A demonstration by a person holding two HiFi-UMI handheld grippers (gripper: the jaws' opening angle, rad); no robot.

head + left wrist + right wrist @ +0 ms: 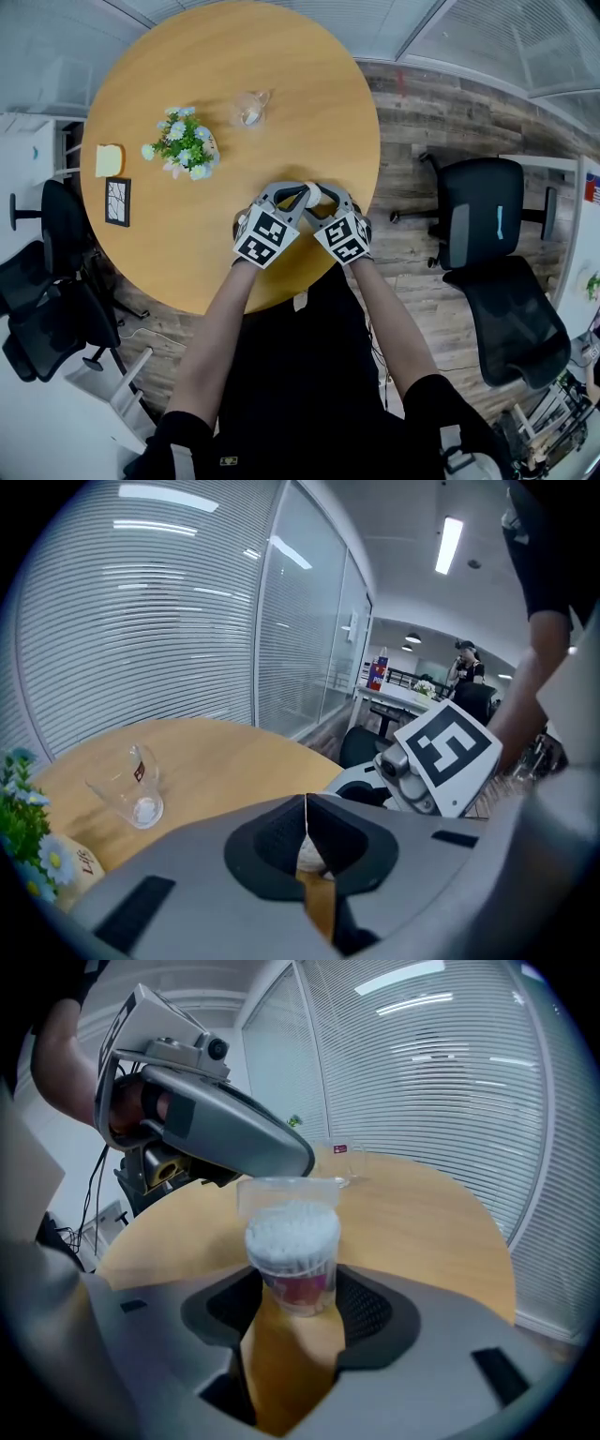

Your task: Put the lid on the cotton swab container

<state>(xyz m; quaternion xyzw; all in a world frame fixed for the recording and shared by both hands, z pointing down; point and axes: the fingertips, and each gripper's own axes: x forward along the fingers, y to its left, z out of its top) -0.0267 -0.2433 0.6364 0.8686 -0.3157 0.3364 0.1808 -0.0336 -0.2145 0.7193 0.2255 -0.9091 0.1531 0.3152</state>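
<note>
Container: the small round clear plastic cotton swab container with a red label (298,1274) is packed with white swabs. It stands upright at your near edge of the round wooden bench (281,84). You cannot tell whether its base rests on the bench.
Lid: the clear plastic lid (286,1192) hangs just above the swab tips, roughly over the mouth and not yet seated.
Right gripper (298,1286): its fingers are closed on the container's lower body.
Left gripper (306,819): its fingers are pinched together on the lid's thin wall.
Handling: both pieces are likely light, thin-walled and slick. The container may dent under a hard squeeze, and the lid may twist in an edge pinch. Keep your hold low on the body so the rim stays free, and bring the lid down level.
Surroundings: a clear glass tumbler (251,108) lies on its side. A pot of blue-and-white flowers (183,142), a pale yellow slice-shaped block (110,160) and a black picture frame (118,202) also sit on the bench. All four are well apart from your work. A black office chair (487,225) stands off the bench.
Obstruction: nothing lies between lid and rim, though the crowded swab tips might catch the lid.
</note>
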